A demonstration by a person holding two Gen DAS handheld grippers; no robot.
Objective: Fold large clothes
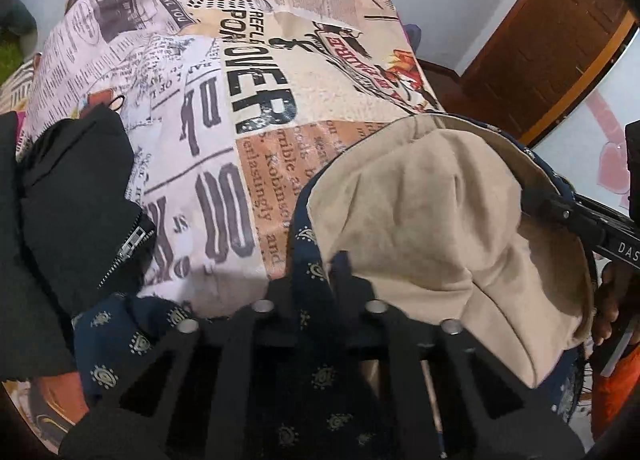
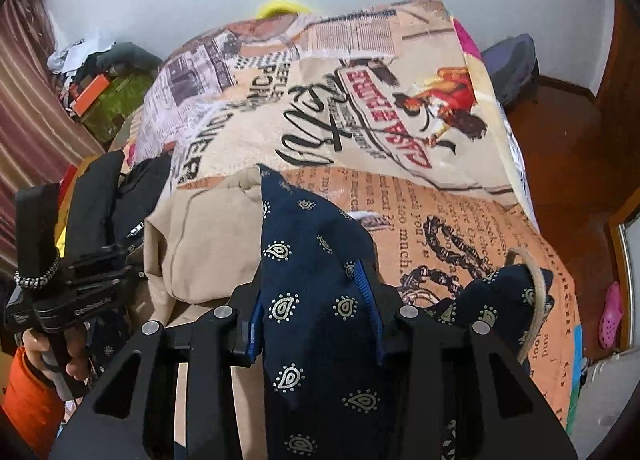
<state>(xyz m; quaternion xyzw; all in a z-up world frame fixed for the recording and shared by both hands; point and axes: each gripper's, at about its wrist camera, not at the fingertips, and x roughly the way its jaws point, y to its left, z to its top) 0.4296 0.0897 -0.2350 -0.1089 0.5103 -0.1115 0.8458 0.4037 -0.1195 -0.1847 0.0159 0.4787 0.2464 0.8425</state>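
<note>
Two handheld grippers each pinch the same large garment [image 2: 312,280], a navy cloth with small pale paisley marks and a plain beige lining, lifted over a bed spread with a newspaper-print cover [image 1: 248,107]. The left gripper [image 1: 320,280] is closed on a navy edge that runs up between its fingers, with the beige lining ballooning to its right. The right gripper [image 2: 316,292] is clamped on a peak of navy cloth rising between its blue-padded fingers [image 2: 364,280]. The step appears to be lifting and spreading the garment before the first fold. The next move likely calls for drawing the two held points apart to pull the cloth taut, then lowering it flat onto the cover. A black zipped jacket [image 1: 80,195] lies on the bed to the left, close enough to get in the way. The garment's full shape, sleeves and hem are hidden below both cameras, so what kind of garment it is cannot be told.
</note>
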